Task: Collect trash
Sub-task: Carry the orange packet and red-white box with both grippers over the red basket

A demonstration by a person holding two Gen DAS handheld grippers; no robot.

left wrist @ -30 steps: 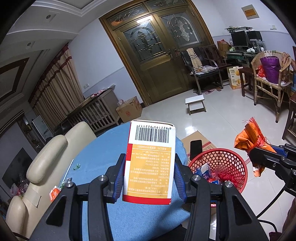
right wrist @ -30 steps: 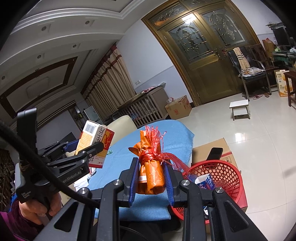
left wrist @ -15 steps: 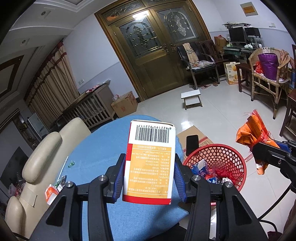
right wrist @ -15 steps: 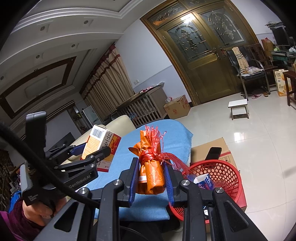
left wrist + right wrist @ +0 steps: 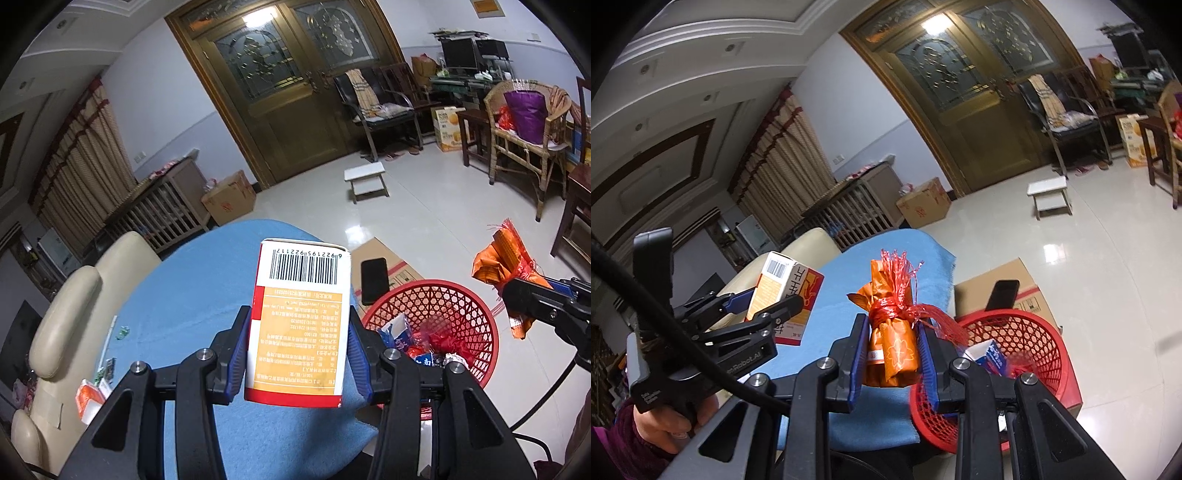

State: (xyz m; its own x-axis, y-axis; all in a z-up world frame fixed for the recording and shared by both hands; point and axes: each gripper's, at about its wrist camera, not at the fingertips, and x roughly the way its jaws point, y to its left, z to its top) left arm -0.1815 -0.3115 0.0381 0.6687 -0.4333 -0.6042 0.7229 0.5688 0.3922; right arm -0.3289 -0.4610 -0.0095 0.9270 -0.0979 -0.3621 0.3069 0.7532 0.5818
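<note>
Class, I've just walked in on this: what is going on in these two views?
A person is clearing rubbish with a handheld gripper in each hand. The left gripper is clamped on a white and orange carton with a barcode, held upright above the blue-covered table. The right gripper is shut on an orange wrapper bundle tied with red mesh. Neither item has been dropped yet. A red basket beside the table already holds some rubbish.

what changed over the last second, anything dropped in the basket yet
Nothing dropped. Both claws tilted downward toward the red basket, which now sits higher and fuller in both views. The left claw still clamps the carton; the right claw still clamps the orange wrapper bundle.
</note>
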